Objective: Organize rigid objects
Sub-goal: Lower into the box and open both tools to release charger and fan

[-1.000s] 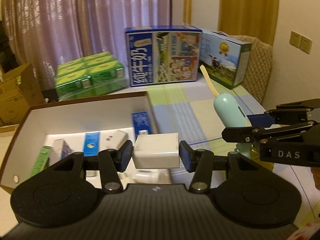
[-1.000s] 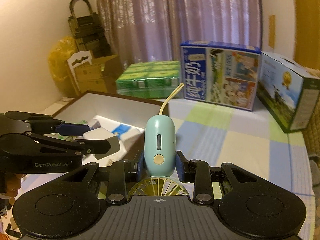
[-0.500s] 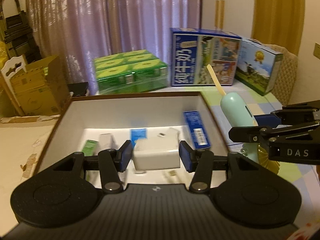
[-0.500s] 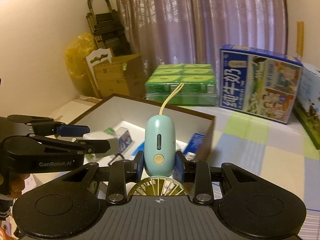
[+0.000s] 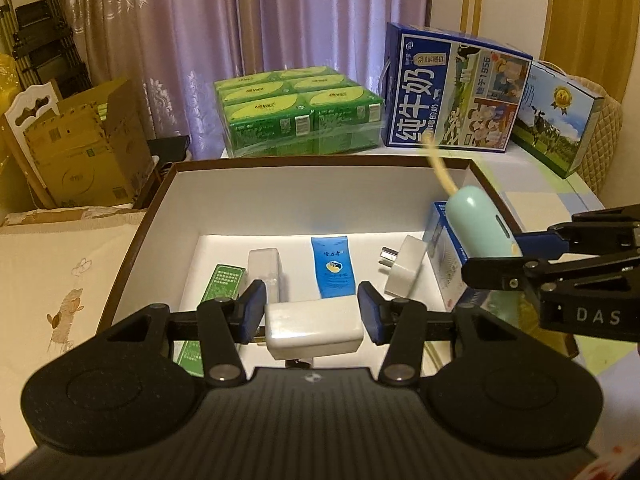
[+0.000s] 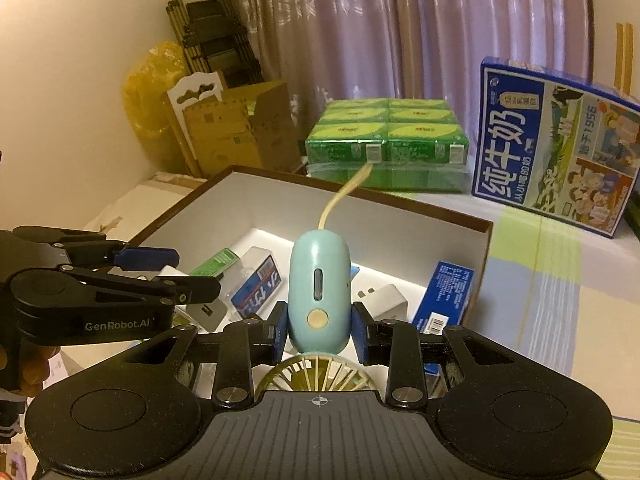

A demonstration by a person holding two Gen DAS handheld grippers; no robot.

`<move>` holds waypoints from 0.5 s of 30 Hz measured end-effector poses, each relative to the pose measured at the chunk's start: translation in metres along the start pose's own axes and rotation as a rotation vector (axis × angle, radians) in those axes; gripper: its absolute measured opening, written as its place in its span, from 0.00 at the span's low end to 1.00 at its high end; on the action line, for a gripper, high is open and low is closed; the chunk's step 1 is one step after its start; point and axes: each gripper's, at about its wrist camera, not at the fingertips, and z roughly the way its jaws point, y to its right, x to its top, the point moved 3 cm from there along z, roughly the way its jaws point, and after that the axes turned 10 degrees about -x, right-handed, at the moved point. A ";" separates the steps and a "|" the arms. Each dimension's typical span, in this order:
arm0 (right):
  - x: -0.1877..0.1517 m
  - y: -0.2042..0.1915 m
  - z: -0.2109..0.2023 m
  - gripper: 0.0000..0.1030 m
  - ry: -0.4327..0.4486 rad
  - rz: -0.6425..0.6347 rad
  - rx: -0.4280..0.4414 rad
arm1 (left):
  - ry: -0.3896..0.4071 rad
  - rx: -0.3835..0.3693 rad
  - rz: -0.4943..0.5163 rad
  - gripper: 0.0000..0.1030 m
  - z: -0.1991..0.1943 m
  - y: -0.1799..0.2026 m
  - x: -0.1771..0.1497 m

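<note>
White plastic charger block point(image 5: 314, 326) sat clamped between the left gripper's point(image 5: 312, 316) blue pads, hanging over the near end of the brown-rimmed, white-lined cardboard box point(image 5: 320, 196). Ahead of the tongs on the box floor: blue tube point(image 5: 333, 266), white wall plug point(image 5: 402, 270), green carton point(image 5: 222, 282). Step read as transport done, drop pending.

Right wrist view: right gripper point(image 6: 318, 334) was clamped on the pale-blue handle of a small handheld fan point(image 6: 319, 292), fan head under the tongs, cord strap pointing ahead. Box lay ahead and below; left gripper point(image 6: 188, 280) to its left.

Next move probably called for lowering each item onto bare floor, then parting the jaws without knocking neighbours.
</note>
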 end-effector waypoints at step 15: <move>0.014 -0.002 0.052 0.29 -0.067 0.043 -0.028 | -0.061 -0.066 0.019 0.44 0.050 -0.021 0.020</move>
